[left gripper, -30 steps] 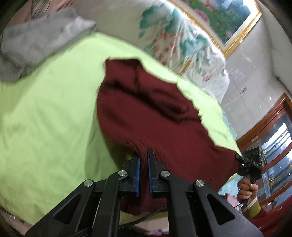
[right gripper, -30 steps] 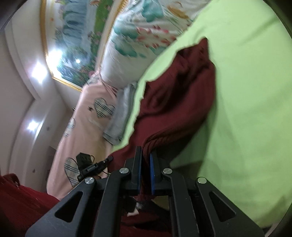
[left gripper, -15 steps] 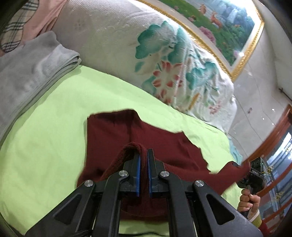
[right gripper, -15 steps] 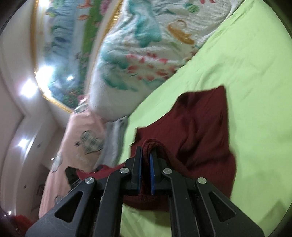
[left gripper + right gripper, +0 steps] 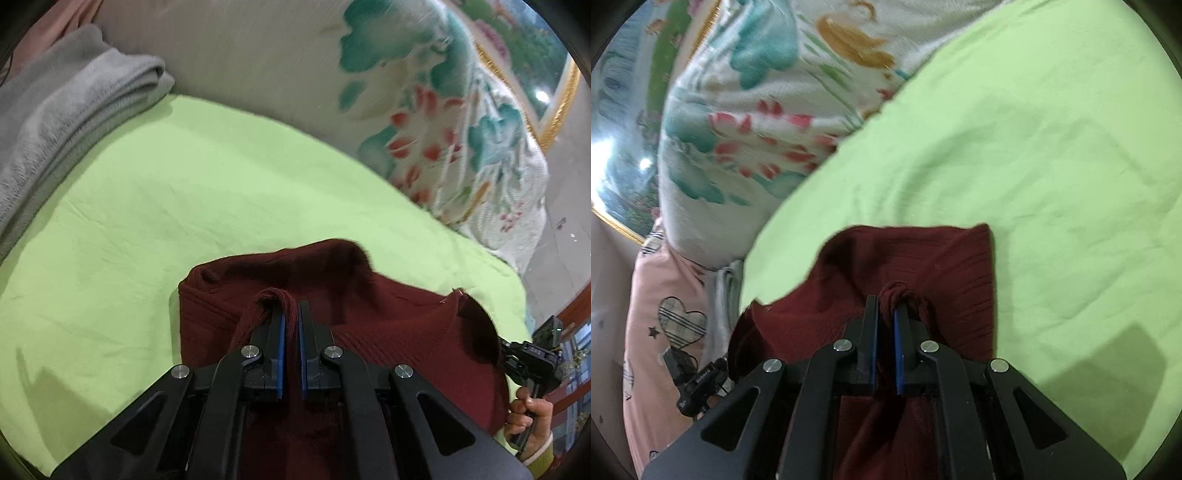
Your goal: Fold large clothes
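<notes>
While both grippers clamp the same garment, the scene reads as follows.

Garment: a dark red knit sweater (image 5: 388, 332) lies on a lime-green sheet (image 5: 184, 221), partly folded over on itself, with its ribbed edge showing on the left in the left wrist view.

Left gripper: the left gripper (image 5: 291, 314) has its jaws pressed together on a bunched fold of the sweater; the knit rises in a small hump just past the blue-lined fingertips (image 5: 281, 332).

Right gripper: the right gripper (image 5: 886, 314) is likewise clamped on a rolled fold of the sweater (image 5: 923, 266), which wraps over the right finger.

Far view of the right gripper: at the right edge of the left wrist view, a hand (image 5: 528, 421) with a yellowish cuff grips the black handle, beside the sweater's far corner.

Far view of the left gripper: seen small at the lower left of the right wrist view (image 5: 698, 380), at the sweater's other end.

Surroundings: a folded grey cloth (image 5: 66, 122) rests at the sheet's left edge; a white flowered quilt (image 5: 424, 122) is bunched behind the sheet; a pink cloth with a plaid heart (image 5: 665, 332) lies beyond; a gold-framed picture (image 5: 554, 74) hangs on the wall.
</notes>
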`<state>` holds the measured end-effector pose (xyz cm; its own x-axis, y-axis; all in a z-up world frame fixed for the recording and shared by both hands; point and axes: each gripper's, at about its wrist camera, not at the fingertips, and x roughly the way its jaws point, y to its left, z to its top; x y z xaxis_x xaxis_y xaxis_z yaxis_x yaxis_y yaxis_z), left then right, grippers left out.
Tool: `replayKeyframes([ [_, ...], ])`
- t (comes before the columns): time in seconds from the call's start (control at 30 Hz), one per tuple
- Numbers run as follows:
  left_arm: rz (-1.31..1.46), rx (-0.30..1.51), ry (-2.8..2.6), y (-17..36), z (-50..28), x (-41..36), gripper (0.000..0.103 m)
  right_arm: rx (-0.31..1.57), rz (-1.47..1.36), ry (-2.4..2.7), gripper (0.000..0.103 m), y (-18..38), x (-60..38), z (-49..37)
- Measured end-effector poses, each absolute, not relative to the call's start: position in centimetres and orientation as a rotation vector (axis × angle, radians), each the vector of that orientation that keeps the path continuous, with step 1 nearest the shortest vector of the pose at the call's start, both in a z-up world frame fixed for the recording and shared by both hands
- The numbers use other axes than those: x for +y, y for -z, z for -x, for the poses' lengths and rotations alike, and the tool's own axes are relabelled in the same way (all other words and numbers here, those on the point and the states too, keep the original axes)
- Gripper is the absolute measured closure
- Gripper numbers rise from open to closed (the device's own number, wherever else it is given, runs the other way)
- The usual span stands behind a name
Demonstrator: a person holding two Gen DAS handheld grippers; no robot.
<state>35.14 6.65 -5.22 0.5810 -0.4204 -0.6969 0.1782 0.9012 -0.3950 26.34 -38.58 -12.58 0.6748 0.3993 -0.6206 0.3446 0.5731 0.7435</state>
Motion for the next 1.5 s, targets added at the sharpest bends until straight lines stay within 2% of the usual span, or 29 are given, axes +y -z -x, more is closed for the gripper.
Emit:
replayKeyframes([
  [0.2, 0.306, 0.911, 0.321, 7.3, -36.3, 6.6, 0.098, 0.885, -0.977, -0.038, 0.094, 12.8, -38.6, -26.8],
  [0.3, 0.298, 0.922, 0.319, 7.2, -36.1, 6.6, 0.096, 0.877, -0.976, -0.041, 0.089, 12.3, -38.6, -26.7],
  [0.43, 0.285, 0.930, 0.319, 5.9, -34.1, 6.8, 0.088, 0.808, -0.949, -0.011, 0.064, 9.2, -38.6, -25.0],
  [0.47, 0.288, 0.922, 0.328, 5.4, -33.3, 6.8, 0.087, 0.781, -0.936, -0.007, 0.063, 8.2, -38.7, -24.2],
  [0.53, 0.313, 0.903, 0.353, 4.4, -31.3, 7.0, 0.082, 0.746, -0.919, -0.008, 0.063, 6.6, -38.5, -22.8],
  [0.63, 0.337, 0.895, 0.424, 3.6, -28.2, 6.2, 0.081, 0.740, -0.897, -0.018, 0.063, 5.5, -37.7, -21.3],
  [0.87, 0.246, 0.914, 0.587, 3.6, -23.6, 0.3, 0.068, 0.809, -0.886, -0.118, 0.063, 6.4, -33.4, -20.3],
  [0.97, 0.199, 0.930, 0.566, 4.3, -24.5, -1.1, 0.068, 0.842, -0.874, -0.149, 0.063, 7.0, -31.9, -21.1],
  [1.2, 0.204, 0.936, 0.427, 5.7, -28.8, 1.5, 0.069, 0.847, -0.878, -0.134, 0.063, 7.6, -32.6, -22.3],
  [1.33, 0.219, 0.948, 0.353, 7.0, -31.9, 3.1, 0.085, 0.959, -0.836, -0.191, 0.063, 9.4, -30.6, -26.1],
  [1.47, 0.237, 0.940, 0.286, 7.3, -33.8, 5.0, 0.087, 0.996, -0.741, -0.188, 0.061, 10.6, -28.6, -29.9],
  [1.5, 0.240, 0.941, 0.276, 7.3, -34.2, 5.5, 0.091, 0.986, -0.729, -0.168, 0.061, 10.6, -28.6, -30.7],
])
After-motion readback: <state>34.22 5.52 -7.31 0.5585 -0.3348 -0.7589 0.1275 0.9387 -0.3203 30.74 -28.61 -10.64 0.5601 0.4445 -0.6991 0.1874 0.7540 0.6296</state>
